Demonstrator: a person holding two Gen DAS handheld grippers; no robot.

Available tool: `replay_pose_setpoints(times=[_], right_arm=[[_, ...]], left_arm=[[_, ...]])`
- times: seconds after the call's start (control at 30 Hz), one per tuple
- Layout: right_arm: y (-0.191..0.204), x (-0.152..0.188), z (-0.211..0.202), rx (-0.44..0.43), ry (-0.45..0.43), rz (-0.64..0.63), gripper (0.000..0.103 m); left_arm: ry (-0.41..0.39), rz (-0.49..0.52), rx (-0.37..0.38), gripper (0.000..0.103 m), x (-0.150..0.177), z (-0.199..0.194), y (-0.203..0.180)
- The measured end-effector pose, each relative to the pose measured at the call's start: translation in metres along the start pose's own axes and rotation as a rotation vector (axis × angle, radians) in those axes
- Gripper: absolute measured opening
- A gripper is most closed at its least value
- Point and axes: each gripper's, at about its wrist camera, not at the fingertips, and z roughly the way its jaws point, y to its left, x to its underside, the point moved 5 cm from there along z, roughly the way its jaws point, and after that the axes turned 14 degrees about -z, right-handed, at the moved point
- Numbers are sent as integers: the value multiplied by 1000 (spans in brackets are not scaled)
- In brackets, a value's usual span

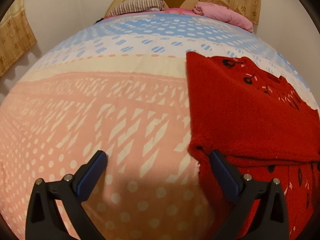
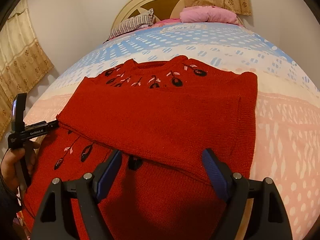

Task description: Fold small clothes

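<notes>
Sweater (image 2: pixel 160 116) in red knit, with dark and pink flower embroidery near the neck, lies on the patterned bedspread (image 1: pixel 100 110), spread ahead of the right gripper (image 2: pixel 163 161) and reaching back under it. Both sleeves are folded across the body as a wide band, whose near edge runs just beyond the right gripper's blue finger pads (image 2: pixel 212 170). Those jaws stand wide apart above the knit, holding nothing. The left gripper (image 1: pixel 158 161) is also spread wide with nothing between its jaws; bare pink bedspread lies ahead of the gap, while its right pad (image 1: pixel 222 168) sits at the sweater's folded left edge, though whether it touches the knit I cannot tell. In the right wrist view that tool shows at far left, gripped by the person's hand (image 2: pixel 16 160). Far beyond both sets of jaws, a striped pillow (image 2: pixel 134 23) and a pink bundle (image 2: pixel 208 15) rest against the headboard (image 2: pixel 128 10)
</notes>
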Motion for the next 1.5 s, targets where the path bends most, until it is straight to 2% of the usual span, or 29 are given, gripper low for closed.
replay_pose_setpoints(times=[0.13, 0.33, 0.5, 0.67, 0.9, 1.17, 1.4, 1.5], right_arm=[[2, 1, -10, 0, -26, 30, 83], [8, 6, -24, -21, -34, 39, 83], [20, 21, -36, -44, -11, 36, 83], [35, 38, -57, -61, -2, 17, 83], [56, 72, -78, -79, 43, 12, 83], [85, 110, -114, -133, 52, 1, 83], [93, 140, -146, -120, 50, 29, 83], [91, 153, -158, -102, 43, 68, 83]], left_arm=[[7, 12, 5, 103, 3, -1, -1], [-48, 117, 10, 103, 17, -31, -9], [-86, 139, 102, 103, 38, -74, -1], [-97, 172, 146, 103, 59, -106, 7], [-57, 157, 183, 103, 103, -132, 29], [-24, 168, 215, 103, 151, -160, 45], [-2, 147, 235, 102, 181, -164, 56], [36, 152, 261, 97, 189, -162, 53]])
